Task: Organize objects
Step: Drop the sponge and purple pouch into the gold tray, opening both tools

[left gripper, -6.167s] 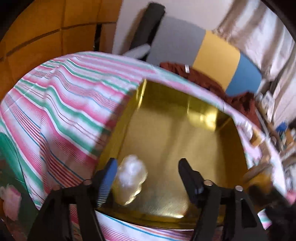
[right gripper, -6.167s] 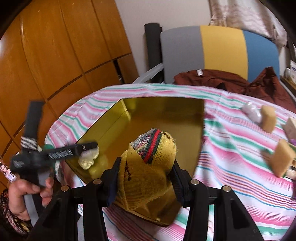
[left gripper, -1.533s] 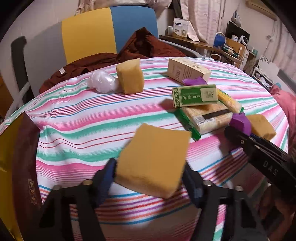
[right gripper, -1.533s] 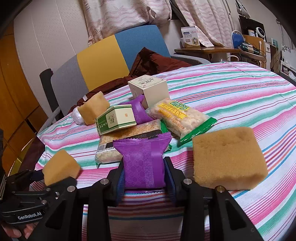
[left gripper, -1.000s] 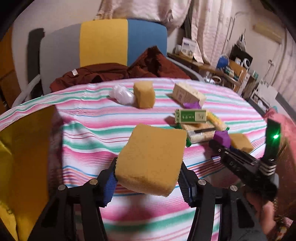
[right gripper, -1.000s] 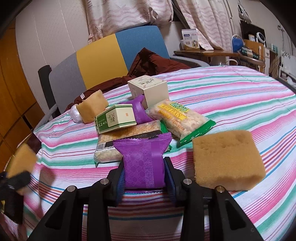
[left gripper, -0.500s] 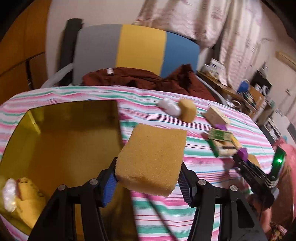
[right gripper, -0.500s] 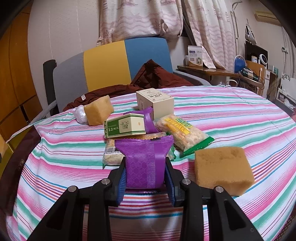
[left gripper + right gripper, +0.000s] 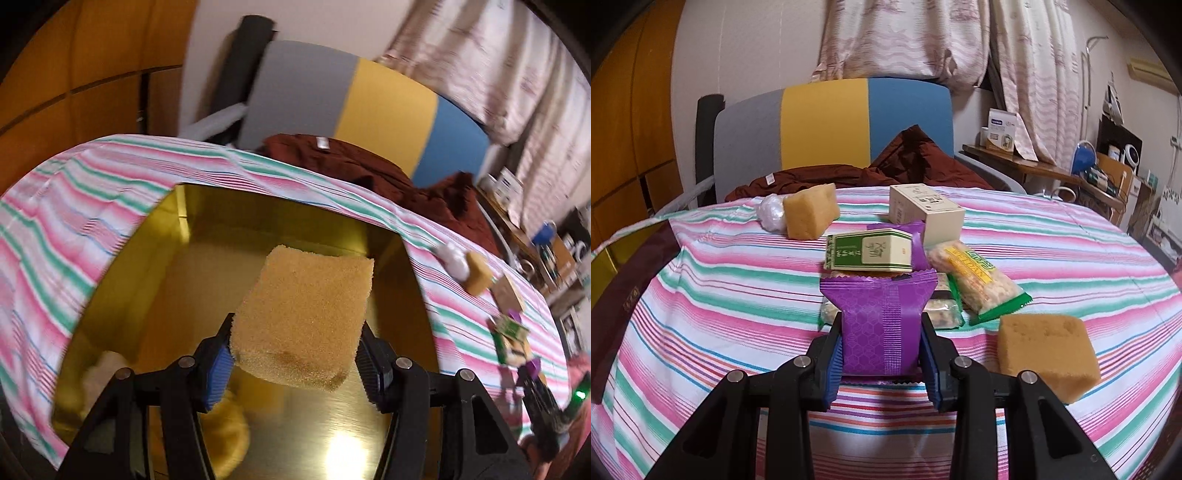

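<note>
A: Swinging across, the left tool has carried its sponge from over the striped table to a spot above the gold tray. A second ago the tray was only at the left edge of that view; now it fills the middle.

B: Is the sponge loose yet?

A: No. The two pads pinch it at its near end and it hangs clear of the tray floor. Down in the tray's near left corner lie a pale lump and something yellow, both blurred.

B: So what does that mean for the sorting?

A: I judge this piece is one release away from being put away. It should drop where the tray floor is bare, away from the things in the corner.

B: And to the right of the tray?

A: The right tool is closed on a purple packet, lifted just in front of the pile of snack packs and boxes. It has hardly shifted, though the grip looks firm.

B: What remains out there?

A: A second sponge just right of the packet, and a third sponge beside a white lump at the table's far side, well apart from the tray. Several trips remain.
</note>
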A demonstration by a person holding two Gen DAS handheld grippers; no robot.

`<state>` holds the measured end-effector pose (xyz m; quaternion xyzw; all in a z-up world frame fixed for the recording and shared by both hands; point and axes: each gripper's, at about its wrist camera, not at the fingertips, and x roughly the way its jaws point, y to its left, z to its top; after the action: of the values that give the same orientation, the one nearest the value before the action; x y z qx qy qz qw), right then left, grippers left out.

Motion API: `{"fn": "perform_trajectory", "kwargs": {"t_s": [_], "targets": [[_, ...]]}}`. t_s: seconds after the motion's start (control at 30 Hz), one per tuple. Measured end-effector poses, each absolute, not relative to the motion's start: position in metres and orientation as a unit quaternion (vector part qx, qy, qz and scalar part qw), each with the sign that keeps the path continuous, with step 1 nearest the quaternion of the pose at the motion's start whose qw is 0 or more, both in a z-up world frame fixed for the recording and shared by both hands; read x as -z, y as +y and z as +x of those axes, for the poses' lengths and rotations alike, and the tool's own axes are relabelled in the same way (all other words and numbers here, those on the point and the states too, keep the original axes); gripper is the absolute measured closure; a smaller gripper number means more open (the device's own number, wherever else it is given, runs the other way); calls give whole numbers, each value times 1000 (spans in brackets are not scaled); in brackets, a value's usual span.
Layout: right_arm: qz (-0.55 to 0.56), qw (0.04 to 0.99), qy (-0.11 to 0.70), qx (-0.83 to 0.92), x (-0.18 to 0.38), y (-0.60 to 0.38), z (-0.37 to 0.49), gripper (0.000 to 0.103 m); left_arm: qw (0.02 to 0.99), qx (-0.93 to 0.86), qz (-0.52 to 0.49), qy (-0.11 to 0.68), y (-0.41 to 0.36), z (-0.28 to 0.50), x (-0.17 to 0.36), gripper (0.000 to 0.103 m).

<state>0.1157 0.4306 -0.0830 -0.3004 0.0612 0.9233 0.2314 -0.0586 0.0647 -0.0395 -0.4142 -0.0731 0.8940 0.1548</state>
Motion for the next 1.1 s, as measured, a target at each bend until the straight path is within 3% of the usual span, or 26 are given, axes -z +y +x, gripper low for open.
{"fn": "perform_trajectory", "kwargs": {"t_s": [0.33,0.63,0.77,0.87,1.1], "targets": [[-296,197,45,-934,65,397,103,67,97,-884,-446,-99,7,-88,60,43],[-247,55,45,-967,9,312,79,67,84,-884,-453,-82,-5,-91,78,42],[-244,-11,46,-969,-3,273,66,67,88,-885,-451,-77,-6,-90,79,35],[-255,-55,41,-965,-3,244,54,67,90,-887,-444,-90,-10,-85,74,24],[-337,-120,45,-933,20,184,11,67,78,-898,-407,-147,-34,-76,43,9]]}}
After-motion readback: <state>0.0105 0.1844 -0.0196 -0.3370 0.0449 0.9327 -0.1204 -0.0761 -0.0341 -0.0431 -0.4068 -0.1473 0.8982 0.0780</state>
